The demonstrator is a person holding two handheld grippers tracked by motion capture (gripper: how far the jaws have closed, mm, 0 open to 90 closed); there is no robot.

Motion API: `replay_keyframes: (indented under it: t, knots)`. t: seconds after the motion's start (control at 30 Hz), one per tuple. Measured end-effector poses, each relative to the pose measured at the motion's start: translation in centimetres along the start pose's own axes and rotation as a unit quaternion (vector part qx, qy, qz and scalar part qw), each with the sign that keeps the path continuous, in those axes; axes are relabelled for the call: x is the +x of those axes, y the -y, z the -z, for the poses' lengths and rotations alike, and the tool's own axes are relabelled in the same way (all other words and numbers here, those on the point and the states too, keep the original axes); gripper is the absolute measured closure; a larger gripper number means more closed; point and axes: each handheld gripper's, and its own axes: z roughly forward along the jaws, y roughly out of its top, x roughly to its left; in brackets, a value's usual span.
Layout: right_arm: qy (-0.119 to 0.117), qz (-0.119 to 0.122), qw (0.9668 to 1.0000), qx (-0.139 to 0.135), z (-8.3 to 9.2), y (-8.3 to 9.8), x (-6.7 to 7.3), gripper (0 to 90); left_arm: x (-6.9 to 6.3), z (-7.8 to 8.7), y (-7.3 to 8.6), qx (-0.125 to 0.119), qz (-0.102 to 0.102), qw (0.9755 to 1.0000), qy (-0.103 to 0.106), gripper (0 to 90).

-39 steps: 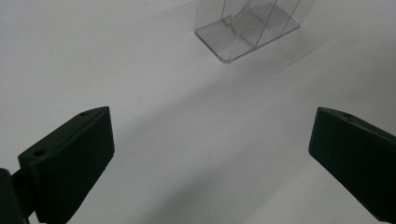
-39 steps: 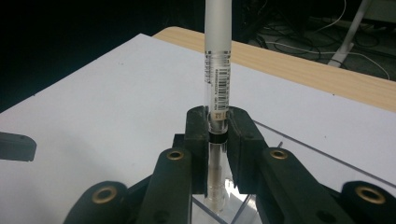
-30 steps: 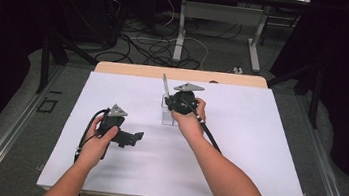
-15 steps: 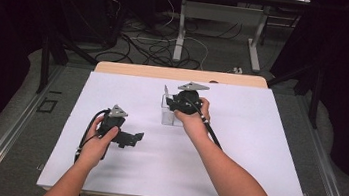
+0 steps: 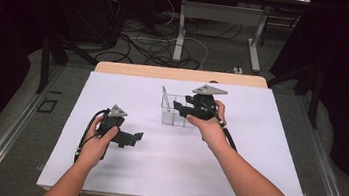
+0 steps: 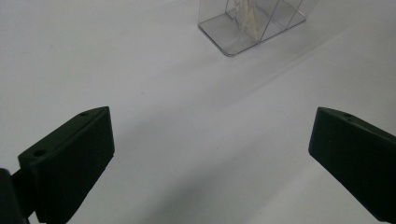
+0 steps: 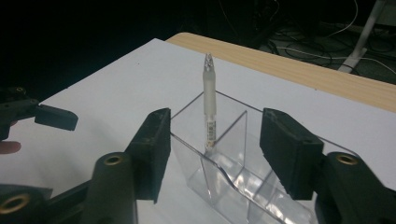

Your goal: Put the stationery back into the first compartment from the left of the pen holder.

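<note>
A clear plastic organizer (image 5: 171,118) with several compartments stands mid-table on the white sheet. A pale pen (image 5: 164,97) stands tilted in its far-left compartment, tip up. In the right gripper view the pen (image 7: 209,100) rises from the organizer (image 7: 224,161) just beyond my right gripper (image 7: 215,140). Its jaws have just been opening, and they touch nothing. From the high view, my right gripper (image 5: 178,106) hovers over the organizer's right side. My left gripper (image 5: 136,137) rests low at the left, wide open and empty (image 6: 210,154), facing the organizer (image 6: 252,25).
A white sheet (image 5: 256,153) covers the wooden table, whose bare far edge (image 5: 180,73) shows. Beyond it are cables and table legs (image 5: 181,28) on a dark floor. My left gripper (image 7: 51,116) also appears at the left of the right gripper view.
My right gripper has opened and drawn back to the right and slightly up from the pen, which stays standing in the organizer. The left gripper has not moved.
</note>
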Motion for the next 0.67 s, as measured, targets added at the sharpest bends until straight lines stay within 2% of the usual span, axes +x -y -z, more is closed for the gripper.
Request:
replay_keyframes:
  t: [0.03, 0.07, 0.1, 0.13, 0.2, 0.27, 0.3, 0.33, 0.53, 0.57, 0.67]
  knots:
    - [0.002, -0.001, 1.0000, -0.001, 0.4, 0.2, -0.1, 39.4, 0.0, 0.0, 0.0, 0.000, 0.000, 1.0000, -0.001, 0.1]
    - [0.010, 0.006, 0.9999, 0.003, 1.1, 0.5, -0.3, 32.2, 0.0, 0.0, 0.0, 0.001, 0.000, 1.0000, -0.001, 0.1]
    - [0.010, 0.006, 0.9999, 0.003, 1.1, 0.5, -0.3, 32.2, 0.0, -0.1, 0.0, 0.002, 0.000, 1.0000, -0.001, 0.1]
    - [0.013, 0.010, 0.9998, 0.011, 1.7, 1.0, -0.5, 25.0, 0.0, -0.1, 0.0, 0.003, 0.000, 1.0000, -0.002, 0.1]
    - [0.016, 0.013, 0.9997, 0.012, 2.0, 1.2, -0.6, 22.0, 0.0, -0.1, 0.1, 0.002, -0.001, 1.0000, -0.002, 0.1]
    - [0.023, 0.026, 0.9992, 0.017, 2.7, 1.7, -0.9, 15.9, -0.1, -0.1, 0.1, 0.004, 0.000, 1.0000, -0.002, 0.1]
    - [0.028, 0.043, 0.9985, 0.017, 3.4, 2.2, -1.1, 15.2, -0.1, -0.1, 0.1, 0.004, 0.000, 1.0000, -0.002, 0.1]
    - [0.033, 0.046, 0.9983, 0.013, 3.8, 2.4, -1.2, 14.9, -0.1, -0.1, 0.1, 0.005, 0.000, 1.0000, -0.002, 0.1]
    - [0.045, 0.044, 0.9979, 0.013, 5.7, 4.0, -1.8, 7.6, 0.0, -0.2, 0.1, 0.004, 0.001, 1.0000, -0.003, 0.1]
    - [0.045, 0.041, 0.9979, 0.023, 6.3, 4.8, -2.3, 2.4, 0.0, -0.2, 0.2, 0.005, 0.002, 1.0000, -0.003, 0.1]
    - [0.043, 0.038, 0.9978, 0.033, 6.8, 5.5, -2.8, 0.0, 0.0, -0.2, 0.2, 0.006, 0.003, 1.0000, -0.003, 0.1]
